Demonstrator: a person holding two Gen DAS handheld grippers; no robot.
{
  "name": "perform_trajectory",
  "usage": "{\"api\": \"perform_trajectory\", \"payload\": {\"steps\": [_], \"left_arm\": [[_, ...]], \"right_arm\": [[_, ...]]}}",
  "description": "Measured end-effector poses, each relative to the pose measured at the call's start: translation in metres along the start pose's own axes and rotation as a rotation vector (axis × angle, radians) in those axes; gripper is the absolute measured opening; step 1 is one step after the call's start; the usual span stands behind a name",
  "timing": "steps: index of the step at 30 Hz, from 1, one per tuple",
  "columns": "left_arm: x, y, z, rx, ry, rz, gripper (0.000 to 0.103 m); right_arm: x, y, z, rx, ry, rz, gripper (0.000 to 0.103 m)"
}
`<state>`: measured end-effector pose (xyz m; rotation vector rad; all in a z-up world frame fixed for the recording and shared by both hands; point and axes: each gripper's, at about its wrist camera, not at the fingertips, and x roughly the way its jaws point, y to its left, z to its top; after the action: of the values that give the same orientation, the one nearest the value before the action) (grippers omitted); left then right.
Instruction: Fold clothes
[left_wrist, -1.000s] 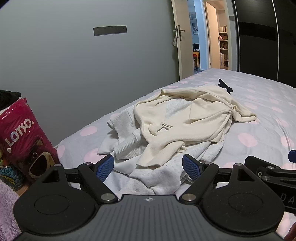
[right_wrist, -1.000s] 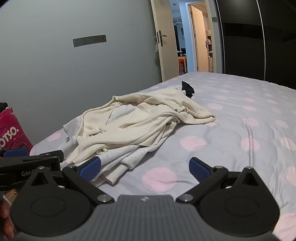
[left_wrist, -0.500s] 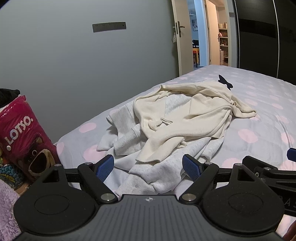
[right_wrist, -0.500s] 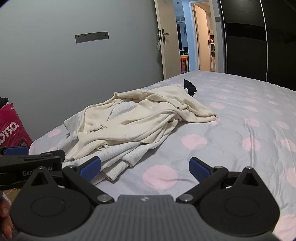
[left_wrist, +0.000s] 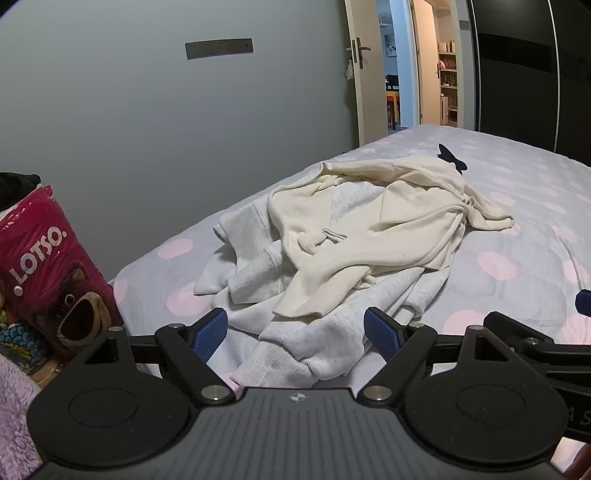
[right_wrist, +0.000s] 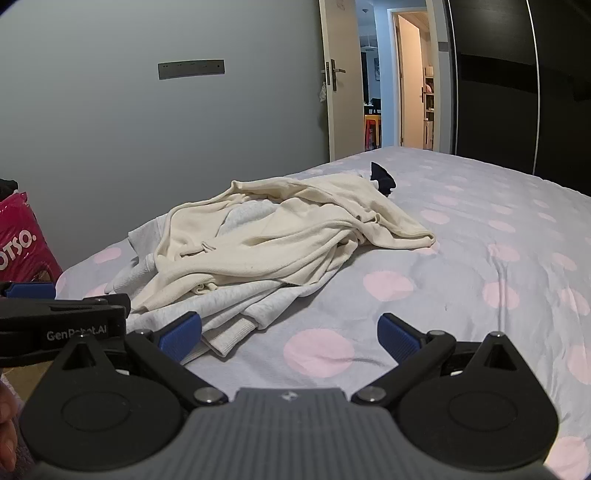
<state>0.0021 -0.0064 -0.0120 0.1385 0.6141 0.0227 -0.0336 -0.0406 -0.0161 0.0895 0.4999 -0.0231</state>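
A: Both rigs have eased back and up over the last second; the pile sits a bit further out in both views now. Nothing on the bed has shifted.

B: Claws?

A: left gripper (left_wrist: 297, 334) spread wide, empty, blue fingertips (left_wrist: 209, 333) either side of the near grey cuff but not touching it. right gripper (right_wrist: 290, 336) also spread, empty, over bare bed sheet (right_wrist: 480, 258).

B: Clothes state?

A: Crumpled heap, not folded. cream hoodie (left_wrist: 373, 229) on top, drawstring showing, one sleeve trailing toward 3 o'clock. grey sweatshirt (left_wrist: 314, 339) under it, ribbed cuffs sticking out at 9 and 6 o'clock. Heap lies on the dotted sheet near the wall-side edge of the bed, at 12 o'clock from the left rig and 10–11 o'clock from the right.

B: Anything else in the heap?

A: small dark item (right_wrist: 382, 179) at the far end, touching the cream one. Can't tell what it is.

B: View differences?

A: Left wrist shows the whole pink LOTSO bag (left_wrist: 51, 273) at 9 o'clock, plus purple fluffy fabric (left_wrist: 14, 413) at 7. Right wrist only clips the bag's edge, but shows the left rig's arm at 9 o'clock, the big open stretch of sheet at 2–3 o'clock, and part of a hand (right_wrist: 7, 432) at 8 o'clock. Open door (right_wrist: 341, 92) at 12–1 in both.
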Motion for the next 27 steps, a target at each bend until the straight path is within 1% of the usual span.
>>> {"api": "perform_trajectory", "payload": {"steps": [18,20,22,23,24,26,27], "left_arm": [[0.009,0.006,-0.001,-0.008,0.035,-0.013,0.081],[0.012,0.007,0.0,-0.009,0.047,-0.026,0.081],[0.015,0.008,0.002,-0.016,0.061,-0.046,0.078],[0.018,0.009,0.003,-0.027,0.069,-0.065,0.074],[0.021,0.01,0.004,-0.036,0.085,-0.087,0.066],[0.028,0.012,0.007,-0.048,0.126,-0.131,0.056],[0.033,0.013,0.009,-0.044,0.143,-0.145,0.054]], "right_arm": [[0.005,0.003,-0.002,-0.009,0.019,0.006,0.102],[0.006,0.004,-0.002,-0.014,0.018,0.01,0.102],[0.007,0.005,-0.001,-0.023,0.02,0.013,0.102],[0.008,0.005,-0.001,-0.025,0.023,0.015,0.102],[0.01,0.004,0.0,-0.028,0.026,0.016,0.102],[0.014,0.003,0.001,-0.036,0.03,0.015,0.102],[0.016,0.002,0.002,-0.04,0.033,0.014,0.102]]}}
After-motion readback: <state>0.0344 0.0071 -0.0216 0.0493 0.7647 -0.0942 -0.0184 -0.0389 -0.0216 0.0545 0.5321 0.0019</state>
